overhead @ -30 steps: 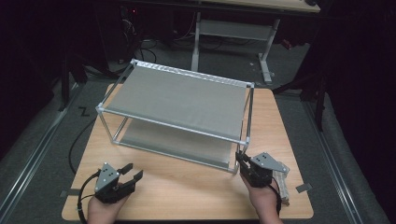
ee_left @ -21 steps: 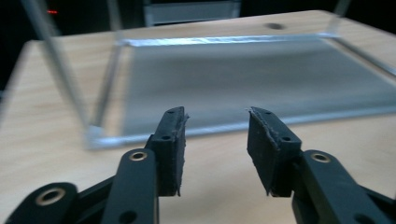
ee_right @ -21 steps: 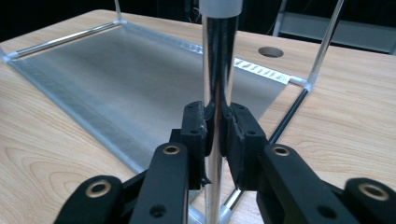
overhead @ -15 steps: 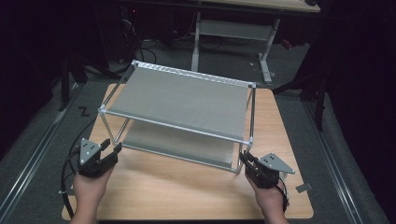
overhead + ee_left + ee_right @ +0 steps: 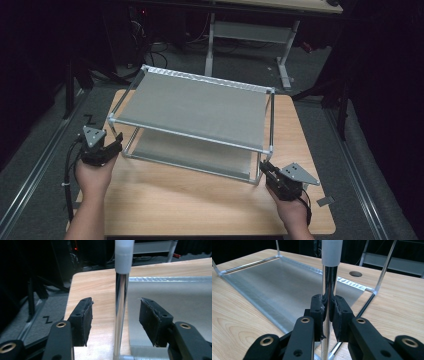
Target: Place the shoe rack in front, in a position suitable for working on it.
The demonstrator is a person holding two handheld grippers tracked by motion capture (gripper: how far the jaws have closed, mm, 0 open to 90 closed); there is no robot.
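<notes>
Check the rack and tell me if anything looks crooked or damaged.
Nothing stands out. The rack stands square on the table, both shelves flat, posts upright. The right gripper clamps one front post.

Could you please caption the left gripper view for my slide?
Left gripper, jaws open, straddling the rack's chrome upright post without touching.

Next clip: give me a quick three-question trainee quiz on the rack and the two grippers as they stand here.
1. True or false: the right gripper is clamped on a chrome post of the two-tier rack.
2. What stands between the left gripper's open jaws?
3. The rack rests on: A) the floor, B) the wooden table, C) a trolley.

Key: 1 true. 2 the rack's near left post, with a gap to each pad. 3 B.
</notes>
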